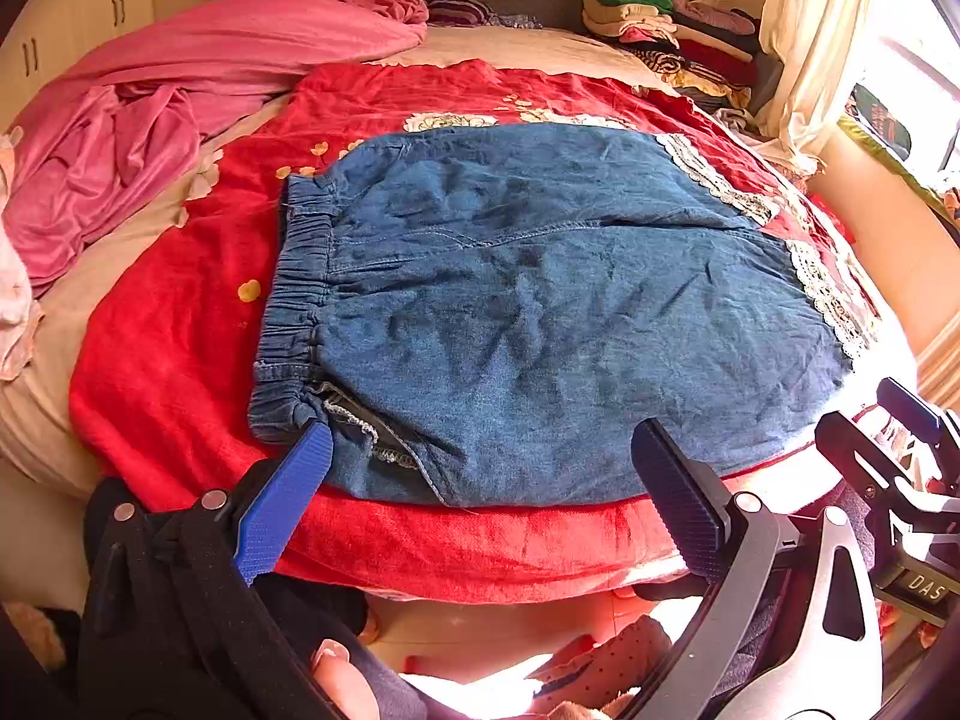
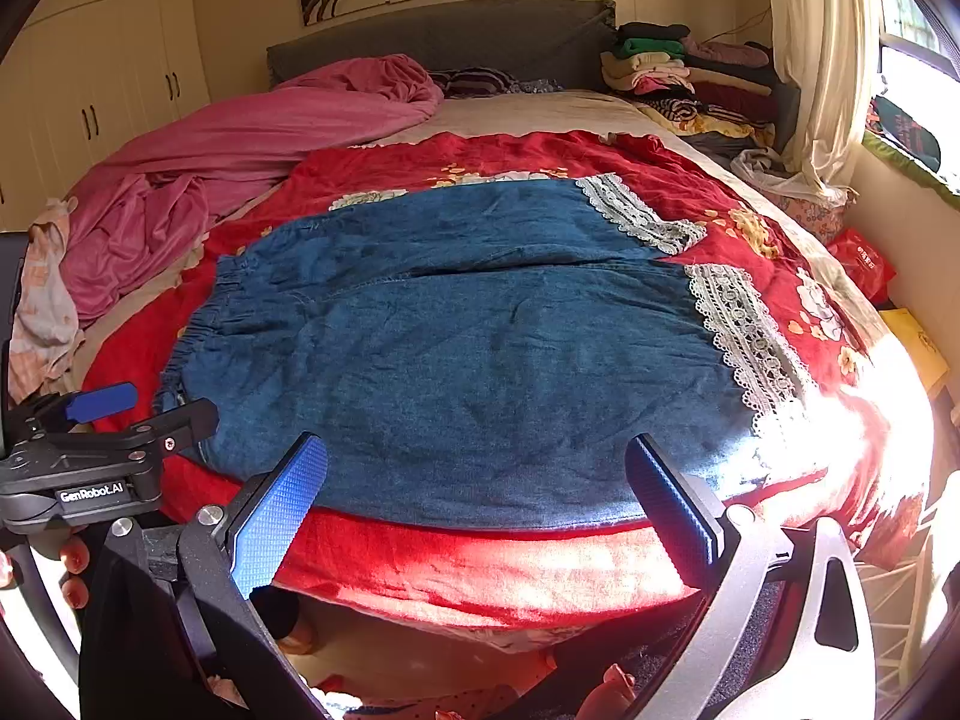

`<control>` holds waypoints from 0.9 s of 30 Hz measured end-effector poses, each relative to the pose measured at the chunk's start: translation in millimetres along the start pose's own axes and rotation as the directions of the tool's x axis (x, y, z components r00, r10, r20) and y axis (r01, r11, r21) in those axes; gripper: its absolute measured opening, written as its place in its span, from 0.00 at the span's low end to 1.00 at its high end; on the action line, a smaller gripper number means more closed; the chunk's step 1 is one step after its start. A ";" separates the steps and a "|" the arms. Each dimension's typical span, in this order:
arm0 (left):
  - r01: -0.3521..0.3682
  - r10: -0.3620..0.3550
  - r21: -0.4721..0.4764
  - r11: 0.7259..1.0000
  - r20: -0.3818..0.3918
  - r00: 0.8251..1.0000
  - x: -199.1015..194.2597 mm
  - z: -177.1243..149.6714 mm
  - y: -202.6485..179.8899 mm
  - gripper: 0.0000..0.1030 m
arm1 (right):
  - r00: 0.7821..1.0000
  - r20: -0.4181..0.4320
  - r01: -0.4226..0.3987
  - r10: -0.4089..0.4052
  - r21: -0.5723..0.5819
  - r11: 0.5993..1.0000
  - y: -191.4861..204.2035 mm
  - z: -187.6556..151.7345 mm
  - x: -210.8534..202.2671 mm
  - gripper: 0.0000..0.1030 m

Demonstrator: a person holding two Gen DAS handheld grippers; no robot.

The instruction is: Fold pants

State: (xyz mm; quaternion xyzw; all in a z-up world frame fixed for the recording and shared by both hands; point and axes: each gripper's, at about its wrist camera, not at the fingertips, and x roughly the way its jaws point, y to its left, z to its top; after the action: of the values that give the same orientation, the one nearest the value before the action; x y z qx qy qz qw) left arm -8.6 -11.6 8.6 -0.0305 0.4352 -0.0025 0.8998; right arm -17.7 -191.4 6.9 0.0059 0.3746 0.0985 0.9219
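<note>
At the bottom of each wrist view, a gripper is seen with its blue-padded jaws spread wide and nothing between them: the left gripper (image 1: 480,480) near the waistband corner, the right gripper (image 2: 477,480) at the near hem side. The denim pants (image 1: 540,312) are laid flat mid-frame on a red floral blanket (image 1: 180,324), with the elastic waistband at the left and the lace-trimmed cuffs at the right. A pink sheet (image 1: 180,102) is bunched at upper left; stacked clothes (image 2: 678,72) are piled at upper right.
</note>
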 end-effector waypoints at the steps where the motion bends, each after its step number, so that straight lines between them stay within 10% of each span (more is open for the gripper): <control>1: 0.002 -0.002 0.000 1.000 0.000 1.000 -0.1 0.1 -0.1 0.91 | 1.000 -0.001 0.001 -0.001 0.000 1.000 0.1 0.3 -0.1 0.96; 27: 0.028 -0.028 -0.047 0.999 -0.012 1.000 30.2 21.5 29.2 0.91 | 1.000 -0.014 -0.014 0.013 -0.050 0.999 5.5 38.3 40.6 0.96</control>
State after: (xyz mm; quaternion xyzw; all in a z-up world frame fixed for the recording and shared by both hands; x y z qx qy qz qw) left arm 26.3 17.7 -3.4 -0.0575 0.4401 -0.0051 0.8961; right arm 36.3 -176.1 6.9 -0.0152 0.3781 0.1139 0.9186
